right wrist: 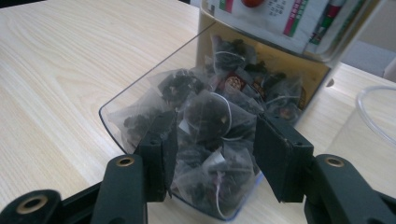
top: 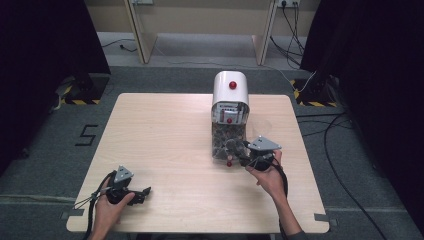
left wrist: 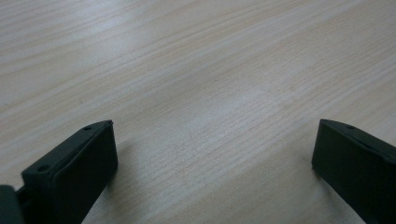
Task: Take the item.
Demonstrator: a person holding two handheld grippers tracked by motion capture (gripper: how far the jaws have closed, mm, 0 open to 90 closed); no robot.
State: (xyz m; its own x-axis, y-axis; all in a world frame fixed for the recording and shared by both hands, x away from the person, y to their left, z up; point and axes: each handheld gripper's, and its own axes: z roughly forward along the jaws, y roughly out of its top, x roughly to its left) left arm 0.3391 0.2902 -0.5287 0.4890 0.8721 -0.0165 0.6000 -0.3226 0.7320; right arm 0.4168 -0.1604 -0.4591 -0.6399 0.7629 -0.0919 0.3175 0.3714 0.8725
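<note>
Two black jaws of the right gripper (right wrist: 210,154) sit closest in the right gripper view, and a see-through tea bag (right wrist: 205,119) full of dark bits is between them. Both pads are pressed against the bag, so the gripper is holding it. That bag lies on top of the pile in a clear tray (right wrist: 140,95) that sticks out from the bottom of a white dispenser (top: 230,90). More tea bags fill the tray and the space behind it. On the dispenser there is a red knob (top: 232,85) on top and a label (right wrist: 289,14) with green and pink marks and small writing that is too tiny to read. The dispenser stands on the far right part of the wooden table (top: 165,135), and the tray reaches toward the person. Just right of the dispenser is a clear cup (right wrist: 378,112). Far away, at the near left of the table, the left gripper (top: 131,192) rests low over bare wood with its jaws wide apart and nothing in them.
</note>
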